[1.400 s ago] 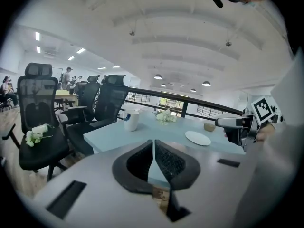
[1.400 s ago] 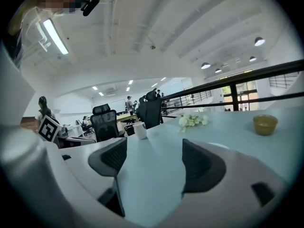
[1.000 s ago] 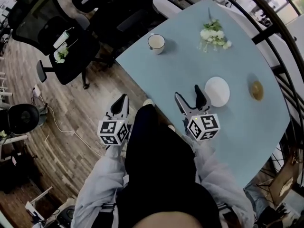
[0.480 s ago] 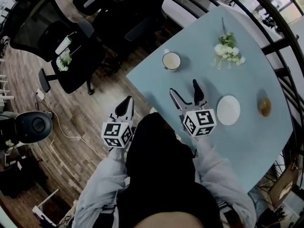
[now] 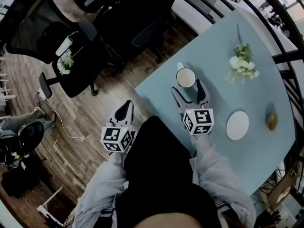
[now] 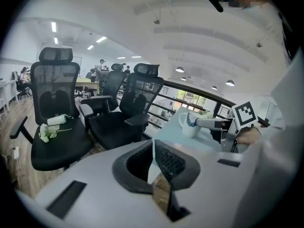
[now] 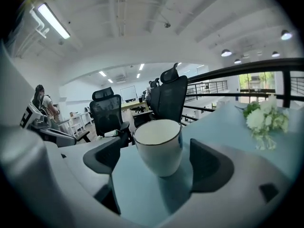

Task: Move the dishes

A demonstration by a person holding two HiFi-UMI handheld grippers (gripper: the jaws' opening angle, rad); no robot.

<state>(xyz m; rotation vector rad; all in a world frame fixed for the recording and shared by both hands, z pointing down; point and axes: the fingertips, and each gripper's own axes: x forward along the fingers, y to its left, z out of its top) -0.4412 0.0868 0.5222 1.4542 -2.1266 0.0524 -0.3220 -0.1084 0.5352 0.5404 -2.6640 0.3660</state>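
Note:
A white mug [image 5: 185,77] [image 7: 159,146] stands near the left edge of the pale blue table [image 5: 223,156]. My right gripper [image 5: 188,90] [image 7: 156,169] is open. Its jaws have just been opening, and the mug stands in the gap at their tips, touched by neither pad. A white plate [image 5: 237,125] lies to the right of that gripper's marker cube. My left gripper [image 5: 124,112] [image 6: 153,144] hangs shut and empty over the wooden floor, off the table's left edge. From it I see the mug [image 6: 189,125] and the right gripper [image 6: 209,123] beside it.
A bunch of white flowers [image 5: 242,65] [image 7: 263,120] lies at the table's far side, and a small brown object [image 5: 271,121] sits right of the plate. Black office chairs [image 5: 57,37] [image 6: 54,122] stand left of the table; a dark railing [image 5: 285,56] runs behind it.
My right gripper has moved away from the plate, across the table to the mug, and its jaws stand wider. The left gripper has travelled along beside the table edge, still shut.

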